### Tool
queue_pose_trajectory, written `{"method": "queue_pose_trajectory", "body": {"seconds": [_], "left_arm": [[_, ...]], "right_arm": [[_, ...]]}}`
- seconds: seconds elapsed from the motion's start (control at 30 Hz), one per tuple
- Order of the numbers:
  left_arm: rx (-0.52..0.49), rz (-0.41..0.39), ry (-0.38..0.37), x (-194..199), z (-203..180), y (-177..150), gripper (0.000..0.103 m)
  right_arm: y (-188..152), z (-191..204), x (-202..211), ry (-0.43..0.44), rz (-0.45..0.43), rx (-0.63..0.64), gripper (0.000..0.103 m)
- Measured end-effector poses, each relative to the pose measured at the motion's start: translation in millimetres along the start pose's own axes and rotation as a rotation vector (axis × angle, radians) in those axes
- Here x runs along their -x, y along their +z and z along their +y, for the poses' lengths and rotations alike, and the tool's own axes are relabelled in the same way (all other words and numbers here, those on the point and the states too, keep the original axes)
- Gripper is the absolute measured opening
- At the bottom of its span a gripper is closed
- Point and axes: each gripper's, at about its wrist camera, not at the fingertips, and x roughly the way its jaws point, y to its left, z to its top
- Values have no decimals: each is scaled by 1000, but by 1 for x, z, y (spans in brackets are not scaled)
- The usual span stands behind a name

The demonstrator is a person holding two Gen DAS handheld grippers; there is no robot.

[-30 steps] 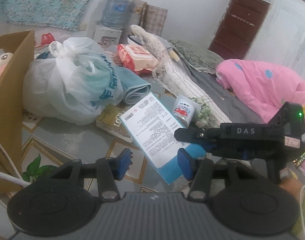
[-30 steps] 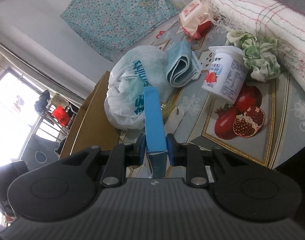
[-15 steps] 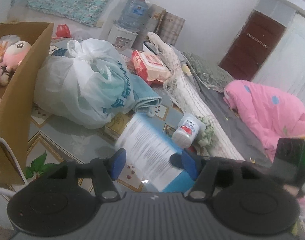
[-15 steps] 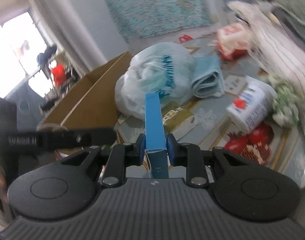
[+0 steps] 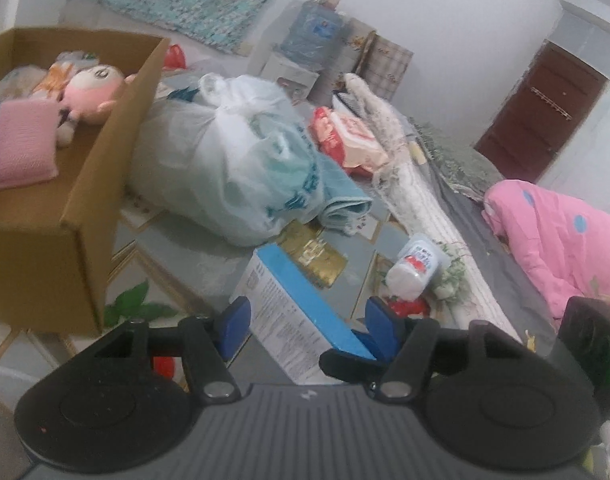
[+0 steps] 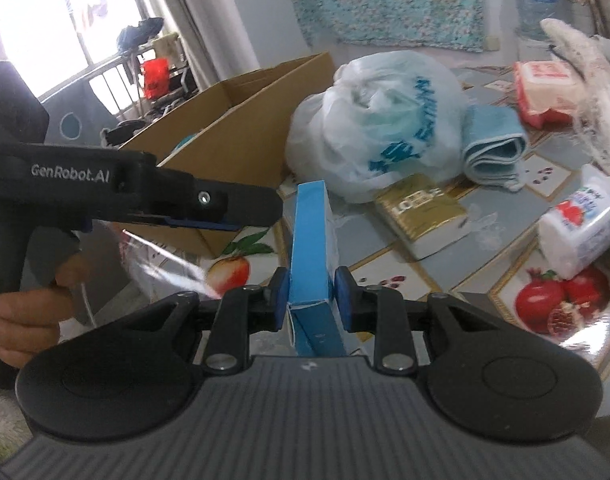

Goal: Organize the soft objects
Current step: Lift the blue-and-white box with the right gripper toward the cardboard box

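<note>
My right gripper (image 6: 310, 300) has the blue carton (image 6: 311, 240) pinched on its narrow sides at its near end only, the pads closed to the box's width, the carton standing on edge and reaching away toward twelve o'clock. That is my main worry: most of its length sticks out past the pads, so I judge it could pivot or slide out if the wrist rolls or the squeeze eases, dropping onto the patterned table (image 6: 485, 280).

My left gripper (image 5: 307, 322) holds nothing. Its jaws have just been opening, and in the left wrist view the carton lies between the blue pads (image 5: 235, 326) with clear gaps on both sides. Closing now, while the right fingers are at the same end, risks a clash of tools or a crushed box.

Seen from the right wrist, the left gripper comes in from nine o'clock, its tip just beside the carton's far end.

A further doubt: the carton looks rigid, hardly a soft item. The cardboard box (image 5: 85, 208) at ten o'clock in the left view already holds a pink doll (image 5: 91, 94) and a pink cushion (image 5: 23, 144). The tied plastic bag (image 5: 233, 160), the folded blue towel (image 6: 491, 148) and the yogurt tub (image 6: 577, 228) remain on the table.
</note>
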Motion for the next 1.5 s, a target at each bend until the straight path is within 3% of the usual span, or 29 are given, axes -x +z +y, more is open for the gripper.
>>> {"method": "queue_pose_trajectory", "body": {"seconds": [0.37,0.53,0.77,1.03,1.23,1.5], "left_arm": [[128,31,-16,9,40,-17,65],[169,36,1,12,54,-24,65],[213,33,1,15,73,-29,65],[198,4,-16,20,80,-26,69],[229,16,-51,14,91,-27,69],[245,-20,-86,21,99,-23,69]], "right_arm": [[-2,26,-20,66,71,62,32],[-4,33,-36,138,137,37,55],[-4,49,-53,154,180,59,63],[8,60,-63,112,197,117,77],[21,59,-53,77,154,137,77],[23,75,-65,100,174,237,77]]}}
